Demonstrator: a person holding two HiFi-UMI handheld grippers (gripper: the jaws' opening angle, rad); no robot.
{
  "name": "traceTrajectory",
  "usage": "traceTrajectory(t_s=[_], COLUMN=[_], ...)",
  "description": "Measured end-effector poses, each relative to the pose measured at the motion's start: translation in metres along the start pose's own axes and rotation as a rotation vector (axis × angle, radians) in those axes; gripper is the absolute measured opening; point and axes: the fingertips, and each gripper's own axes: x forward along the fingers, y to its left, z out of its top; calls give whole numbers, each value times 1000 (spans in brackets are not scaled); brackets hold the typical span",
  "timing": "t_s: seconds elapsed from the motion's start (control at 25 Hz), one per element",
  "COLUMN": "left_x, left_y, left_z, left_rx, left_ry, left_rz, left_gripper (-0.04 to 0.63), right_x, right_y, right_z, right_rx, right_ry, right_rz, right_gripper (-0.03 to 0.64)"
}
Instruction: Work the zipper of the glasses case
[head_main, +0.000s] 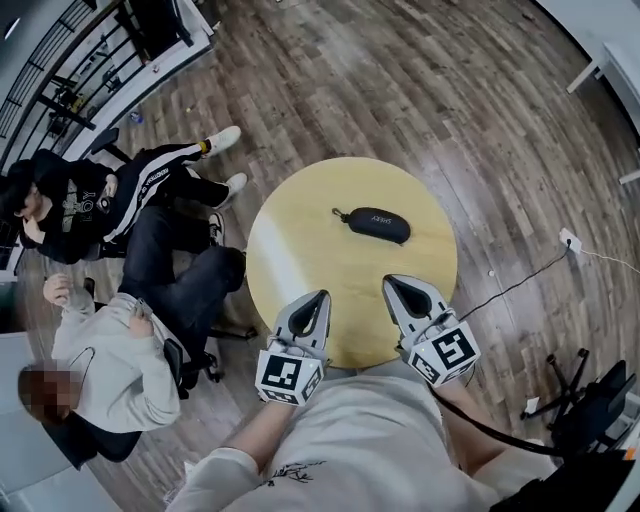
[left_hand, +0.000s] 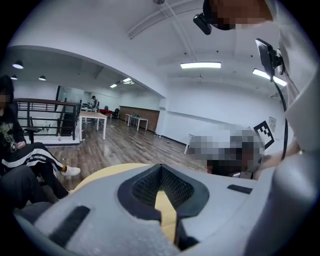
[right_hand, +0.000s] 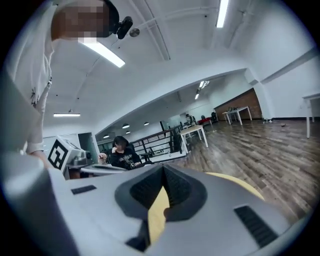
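Observation:
A black glasses case (head_main: 375, 224) lies closed on the far half of the round yellow table (head_main: 300, 245), its zipper pull (head_main: 338, 213) at the left end. My left gripper (head_main: 321, 298) hovers over the table's near edge, jaws shut and empty. Beside it, my right gripper (head_main: 391, 283) is also shut on nothing, a short way nearer than the case. In the left gripper view the closed left gripper (left_hand: 161, 172) shows only a sliver of tabletop. The right gripper view shows the same for the right gripper (right_hand: 163, 174). The case appears in neither gripper view.
Two seated people (head_main: 110, 195) (head_main: 120, 365) and an office chair (head_main: 195, 350) are close to the table's left side. A cable and socket (head_main: 568, 240) lie on the wood floor at the right. A black chair base (head_main: 575, 400) stands at the lower right.

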Motion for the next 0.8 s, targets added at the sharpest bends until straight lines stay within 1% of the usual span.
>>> traceTrajectory(t_s=[0.12, 0.28, 0.4, 0.48, 0.64, 0.8], left_x=[-9, -7, 1, 5, 3, 2], left_y=[1, -2, -8, -11, -3, 5], left_z=[10, 14, 23, 29, 36, 38], left_rx=[4, -23, -9, 10, 45, 37], left_ry=[-24, -21, -44, -47, -33, -28], left_rz=[21, 2, -22, -30, -10, 8], left_gripper=[3, 3, 3, 3, 3, 3], right_x=[7, 8, 9, 8, 12, 13], right_y=[20, 37, 39, 37, 37, 35], right_z=[12, 14, 16, 17, 22, 23], right_rx=[15, 23, 47, 48, 25, -7], right_ry=[-24, -19, -14, -8, -10, -3], right_rz=[1, -2, 4, -7, -43, -85], right_gripper=[3, 3, 2, 3, 2, 3])
